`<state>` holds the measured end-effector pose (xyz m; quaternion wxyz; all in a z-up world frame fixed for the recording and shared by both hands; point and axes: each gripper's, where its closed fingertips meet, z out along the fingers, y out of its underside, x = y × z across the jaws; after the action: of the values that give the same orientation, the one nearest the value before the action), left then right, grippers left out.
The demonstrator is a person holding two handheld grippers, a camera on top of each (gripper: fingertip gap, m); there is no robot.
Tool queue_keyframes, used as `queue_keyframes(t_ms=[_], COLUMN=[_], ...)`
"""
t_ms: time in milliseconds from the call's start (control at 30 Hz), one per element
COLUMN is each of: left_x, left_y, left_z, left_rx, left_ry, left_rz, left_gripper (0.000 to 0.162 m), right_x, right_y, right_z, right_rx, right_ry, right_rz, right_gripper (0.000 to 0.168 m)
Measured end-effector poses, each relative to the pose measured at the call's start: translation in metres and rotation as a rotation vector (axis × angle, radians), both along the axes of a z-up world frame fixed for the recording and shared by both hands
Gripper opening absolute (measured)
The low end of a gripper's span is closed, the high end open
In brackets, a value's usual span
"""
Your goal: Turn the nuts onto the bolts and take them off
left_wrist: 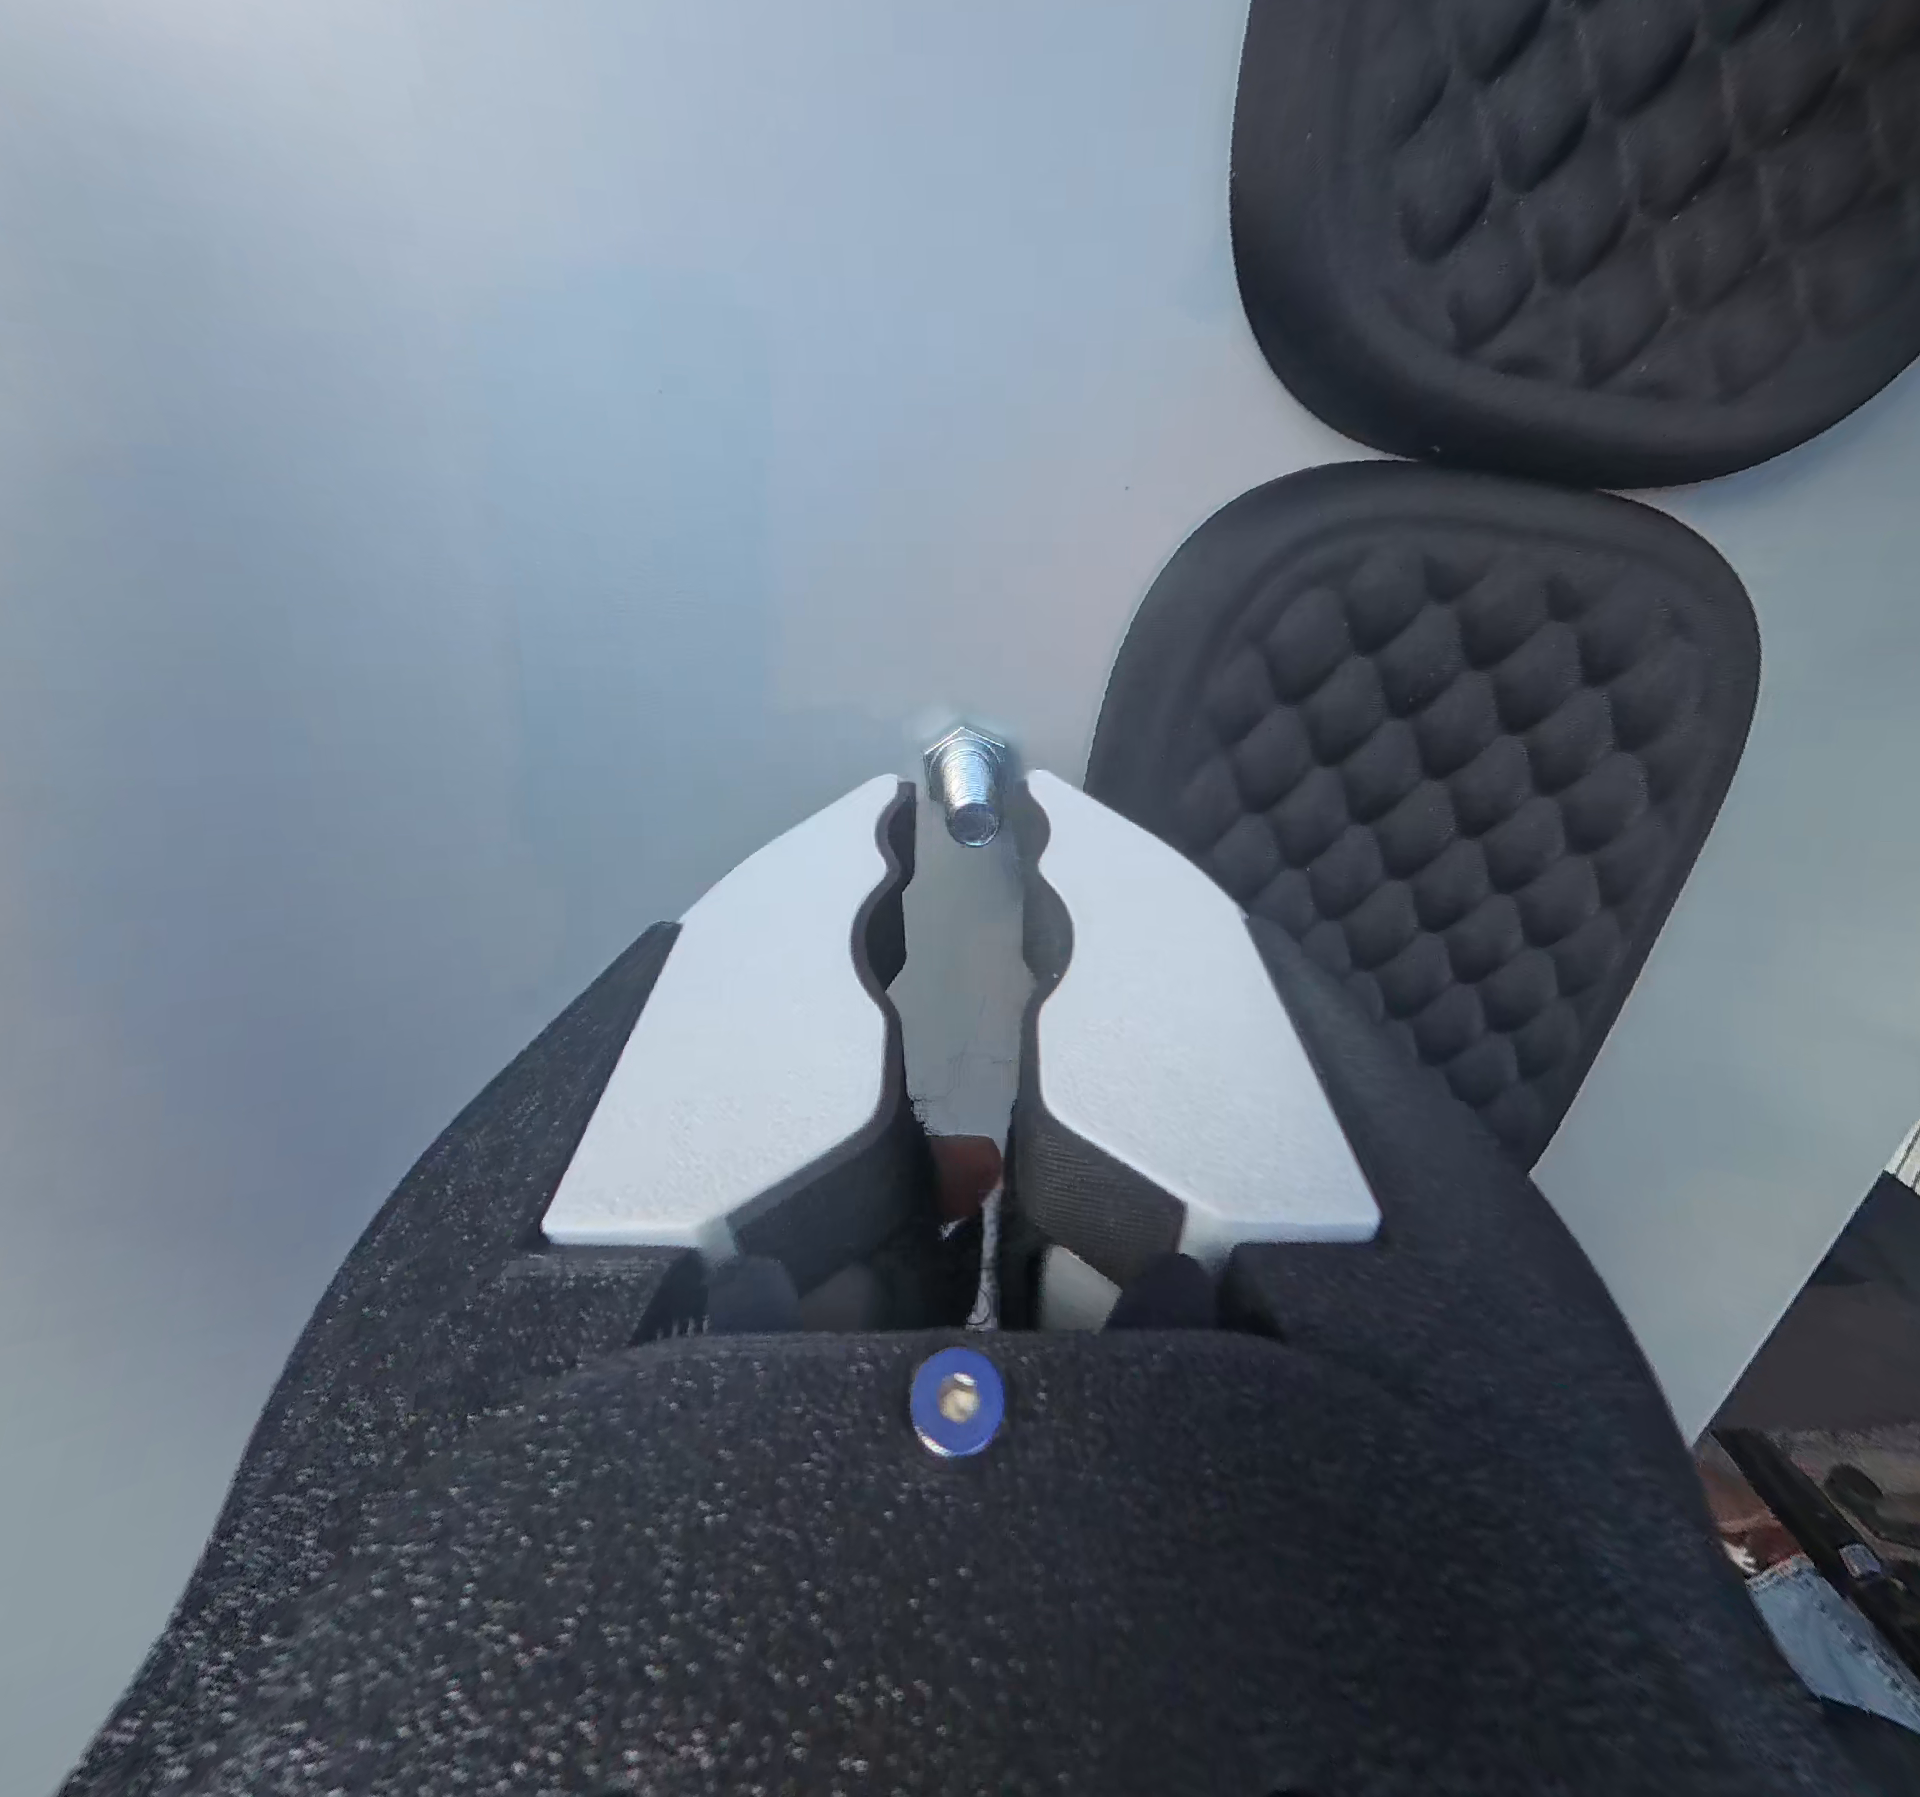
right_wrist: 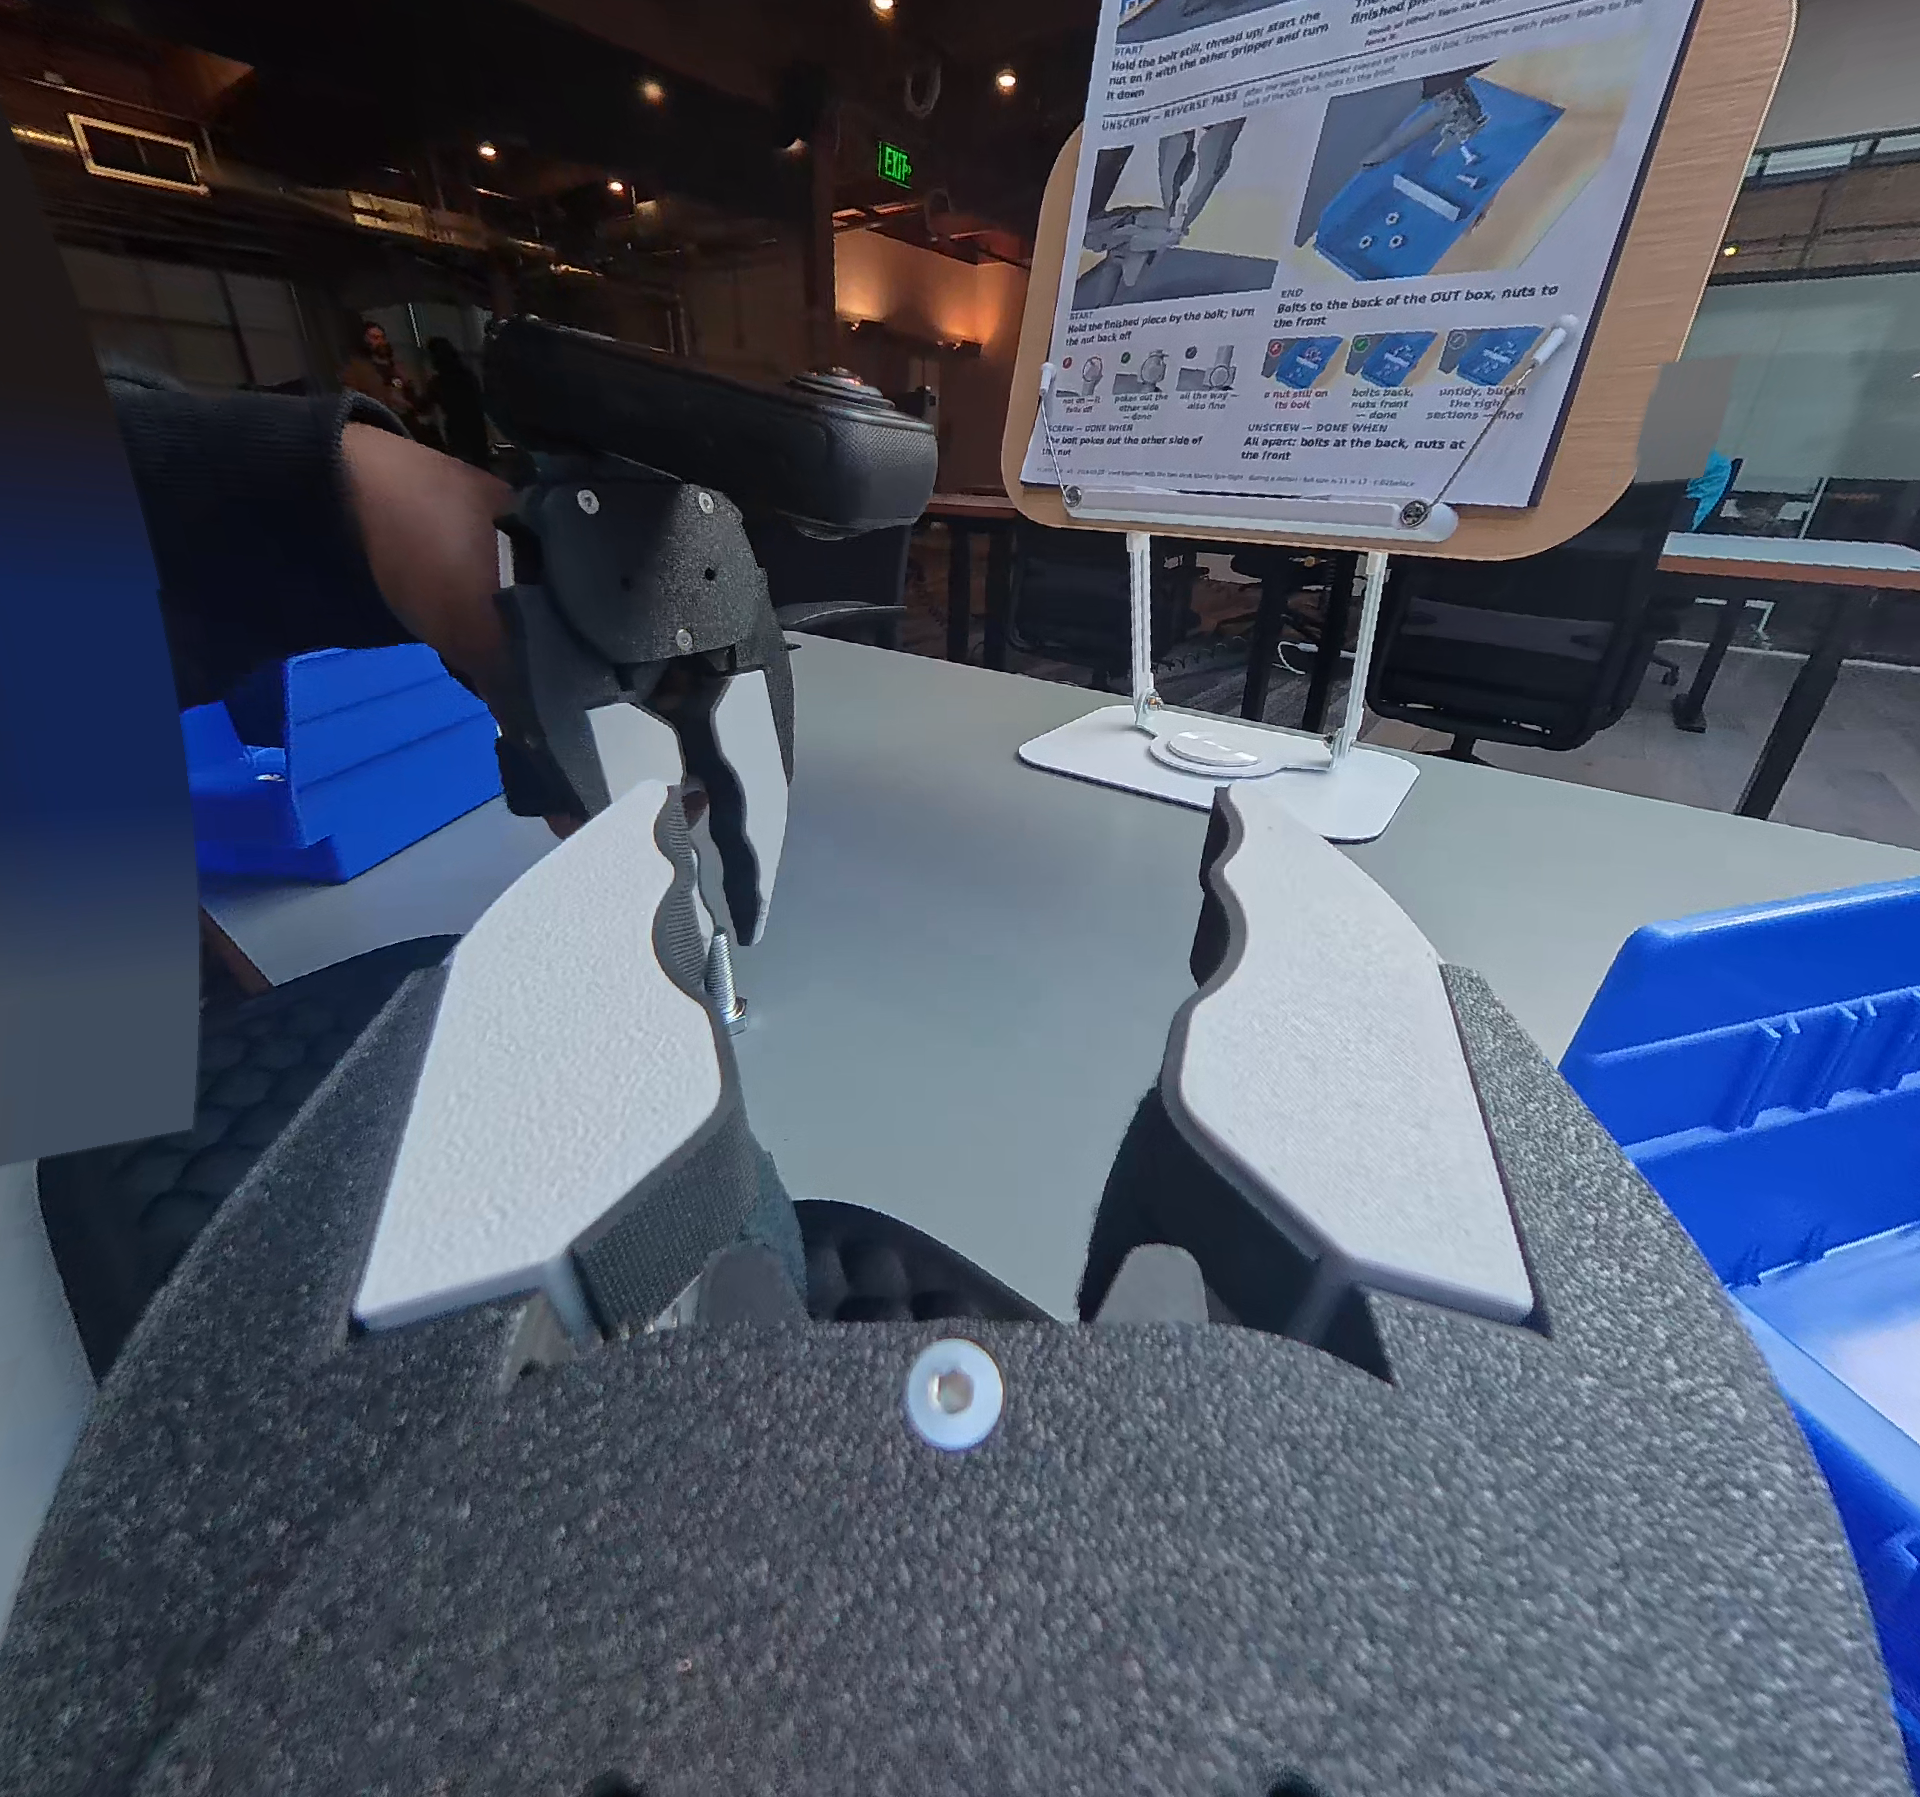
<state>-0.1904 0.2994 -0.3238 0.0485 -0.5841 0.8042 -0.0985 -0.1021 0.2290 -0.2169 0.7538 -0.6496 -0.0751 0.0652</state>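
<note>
Bolt (left_wrist: 962, 791) upright on its head, table (left_wrist: 520, 500) | my left gripper (left_wrist: 966, 812) poised directly above, jaws narrowly apart, not gripping | right gripper (right_wrist: 940, 926) wide open, empty, beside bolt | I'd descend straight, clamp the threads squarely.

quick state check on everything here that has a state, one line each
bolt: standing head down on the table, thread up, no nut on it
left gripper: fingertips either side of the bolt with gaps showing, not clamped
right gripper: open wide, holding nothing
blue bin: at the right, what it holds not visible
second blue bin: behind the left gripper, inside hidden
instruction sheet: propped upright on its stand
</note>
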Motion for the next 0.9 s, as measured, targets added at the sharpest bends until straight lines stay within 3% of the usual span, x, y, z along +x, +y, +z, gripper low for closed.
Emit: queue_keyframes(t_ms=[200, 267, 367, 533, 633, 767, 900], left_x=[-0.008, -0.021, -0.054, -0.141, -0.198, -0.262, -0.306], left_y=[0.011, 0.021, 0.041, 0.086, 0.104, 0.118, 0.128], left_z=[0.033, 0.052, 0.080, 0.116, 0.123, 0.109, 0.073], left_rx=[-0.017, -0.022, -0.033, 0.051, 0.082, 0.097, 0.102], left_ry=[-0.097, -0.147, -0.211, -0.263, -0.230, -0.140, -0.026], left_rz=[0.064, 0.104, 0.200, 0.427, 0.552, 0.714, 0.863], left_gripper=[0.054, 0.073, 0.085, 0.082, 0.079, 0.069, 0.062], right_x=[0.000, 0.000, 0.000, 0.000, 0.001, 0.002, 0.002], right_y=[0.000, 0.000, 0.001, 0.001, 0.001, 0.001, 0.001], right_z=[0.000, 0.000, -0.001, -0.001, -0.001, -0.001, -0.001], right_rx=[0.001, -0.003, -0.010, -0.010, -0.010, -0.009, -0.008], right_ry=[0.002, 0.001, 0.000, 0.005, 0.012, 0.012, 0.014], right_rz=[0.001, 0.003, 0.004, 0.003, 0.002, 0.000, -0.002], right_gripper=[0.093, 0.093, 0.093, 0.093, 0.093, 0.093, 0.093])
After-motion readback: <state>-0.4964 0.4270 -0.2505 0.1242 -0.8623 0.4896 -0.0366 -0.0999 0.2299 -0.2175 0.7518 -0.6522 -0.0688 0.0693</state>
